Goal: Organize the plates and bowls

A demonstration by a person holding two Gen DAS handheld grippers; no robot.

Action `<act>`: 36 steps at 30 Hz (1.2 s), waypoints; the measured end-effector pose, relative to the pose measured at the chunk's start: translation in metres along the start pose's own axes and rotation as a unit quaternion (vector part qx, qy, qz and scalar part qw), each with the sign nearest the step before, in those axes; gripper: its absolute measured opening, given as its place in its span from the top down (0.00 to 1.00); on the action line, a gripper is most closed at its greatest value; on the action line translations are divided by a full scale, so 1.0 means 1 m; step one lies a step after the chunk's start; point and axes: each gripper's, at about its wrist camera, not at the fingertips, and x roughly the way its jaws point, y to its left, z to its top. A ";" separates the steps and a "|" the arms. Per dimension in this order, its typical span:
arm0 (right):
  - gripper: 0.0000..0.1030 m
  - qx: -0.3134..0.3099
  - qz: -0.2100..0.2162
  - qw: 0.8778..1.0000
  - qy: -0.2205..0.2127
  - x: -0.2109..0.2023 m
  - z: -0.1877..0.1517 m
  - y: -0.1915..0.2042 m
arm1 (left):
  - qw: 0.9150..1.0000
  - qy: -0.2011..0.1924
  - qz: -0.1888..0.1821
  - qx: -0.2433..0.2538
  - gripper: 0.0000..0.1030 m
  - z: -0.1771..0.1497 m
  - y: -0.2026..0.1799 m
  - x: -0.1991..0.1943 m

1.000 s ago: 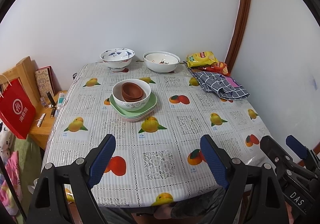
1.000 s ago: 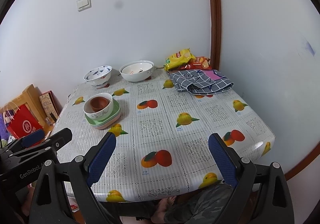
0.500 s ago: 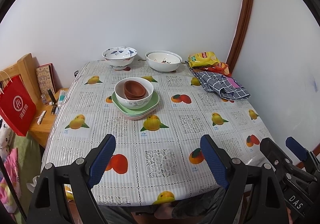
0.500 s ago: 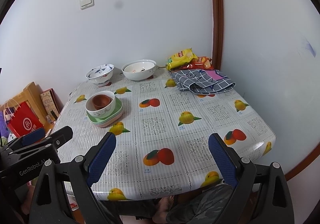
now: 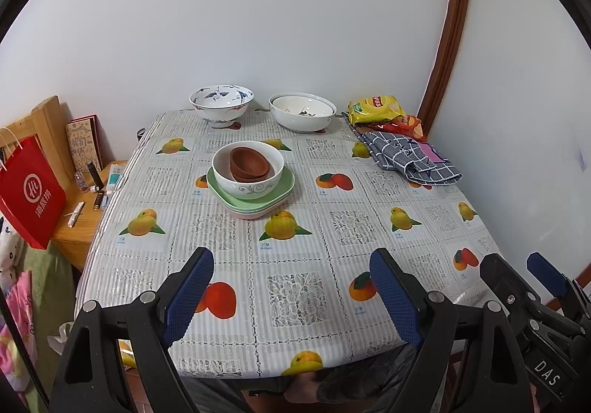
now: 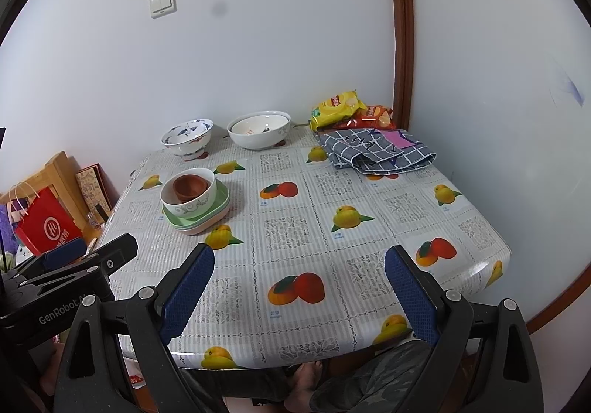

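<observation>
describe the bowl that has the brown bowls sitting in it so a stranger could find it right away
On the fruit-print table, look left of centre for a stack of green plates. The white bowl sits on top of that stack, with brown bowls nested inside it. Unlike the blue-patterned bowl and the wide white bowl standing apart by the back wall, it alone rests on plates.

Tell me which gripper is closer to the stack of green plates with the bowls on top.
Left. The left gripper is lined up almost straight in front of the stack of green plates, near the table's front edge. The right gripper sits farther off to the stack's right. Both are open.
</observation>
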 end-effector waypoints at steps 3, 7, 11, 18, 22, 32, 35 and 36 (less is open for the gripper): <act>0.10 0.001 0.001 1.000 -0.001 0.000 0.000 0.000 | 1.000 0.001 0.000 0.000 0.17 0.000 0.000 0.000; 0.10 0.000 0.001 1.000 0.000 -0.001 0.000 0.000 | 1.000 0.000 0.000 -0.001 0.17 0.000 0.000 0.000; 0.10 0.000 0.001 1.000 -0.001 -0.001 0.000 0.000 | 1.000 0.001 0.000 -0.001 0.17 0.000 0.000 0.000; 0.10 0.001 0.002 1.000 -0.002 -0.001 0.000 0.000 | 1.000 0.002 0.000 -0.002 0.17 0.000 0.000 0.000; 0.10 0.001 0.002 1.000 -0.002 -0.001 -0.001 0.000 | 1.000 0.002 0.000 -0.002 0.17 0.000 0.000 0.000; 0.10 0.001 0.002 1.000 -0.003 -0.001 0.003 0.000 | 1.000 0.000 0.002 -0.002 0.17 0.001 0.001 -0.001; 0.10 0.001 0.002 1.000 -0.004 -0.001 0.003 -0.001 | 1.000 -0.002 0.002 -0.002 0.17 0.002 0.001 -0.002; 0.10 0.001 0.002 1.000 -0.004 -0.001 0.004 -0.001 | 1.000 -0.002 0.002 -0.002 0.17 0.002 0.001 -0.002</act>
